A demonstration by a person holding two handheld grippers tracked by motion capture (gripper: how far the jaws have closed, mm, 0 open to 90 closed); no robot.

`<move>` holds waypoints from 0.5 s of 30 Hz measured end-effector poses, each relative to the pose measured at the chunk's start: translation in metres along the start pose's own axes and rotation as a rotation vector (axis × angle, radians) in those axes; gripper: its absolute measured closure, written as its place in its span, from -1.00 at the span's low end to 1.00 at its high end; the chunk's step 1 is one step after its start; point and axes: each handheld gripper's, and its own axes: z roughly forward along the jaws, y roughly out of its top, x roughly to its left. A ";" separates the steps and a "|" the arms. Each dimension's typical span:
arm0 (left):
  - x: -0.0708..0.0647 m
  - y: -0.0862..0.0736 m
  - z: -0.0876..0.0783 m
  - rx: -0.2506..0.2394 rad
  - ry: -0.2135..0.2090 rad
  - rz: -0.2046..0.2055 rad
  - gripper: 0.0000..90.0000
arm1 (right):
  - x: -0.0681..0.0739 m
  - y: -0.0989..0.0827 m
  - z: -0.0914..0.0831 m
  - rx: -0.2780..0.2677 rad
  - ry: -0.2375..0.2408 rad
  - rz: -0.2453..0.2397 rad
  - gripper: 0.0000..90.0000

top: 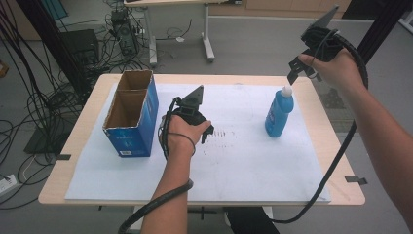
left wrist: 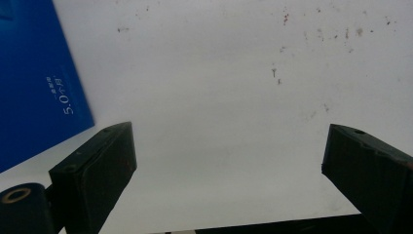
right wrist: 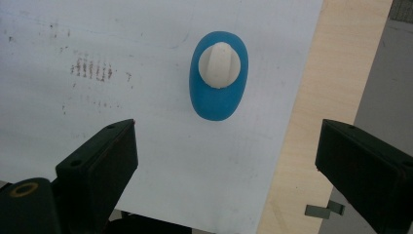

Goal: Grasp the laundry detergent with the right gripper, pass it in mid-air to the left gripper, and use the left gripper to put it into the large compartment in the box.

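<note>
Blue plastic bottle (right wrist: 218, 100): oval, white cap; cardboard box (top: 130, 113): two-celled, open-topped

Work table (top: 78, 161): light wood top, rounded corners, covered by 1 large white sheet (top: 243, 161) marked with dark smudges.
Floor (top: 253, 48): plain grey, evenly lit.
Second table (top: 207, 39): behind the first, white legs on flat feet, pale top edge.
Black cables (top: 29, 102): many, tangled on the floor at left, some running to a dark box (top: 80, 44) and an upright device (top: 122, 31).
Black frame post (top: 384, 29): slanting, far right.
White power strip (top: 7, 184): floor, lower left.
</note>
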 end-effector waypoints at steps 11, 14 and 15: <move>0.002 -0.001 -0.001 -0.001 0.005 -0.003 -0.86 | -0.003 -0.002 0.001 -0.002 -0.003 0.004 -0.82; 0.003 -0.002 -0.001 0.000 0.002 -0.001 -0.86 | -0.003 -0.002 0.001 -0.003 -0.004 0.005 -0.82; 0.002 -0.002 -0.001 -0.005 0.002 -0.006 -0.86 | -0.004 -0.003 0.002 -0.001 -0.002 0.001 -0.82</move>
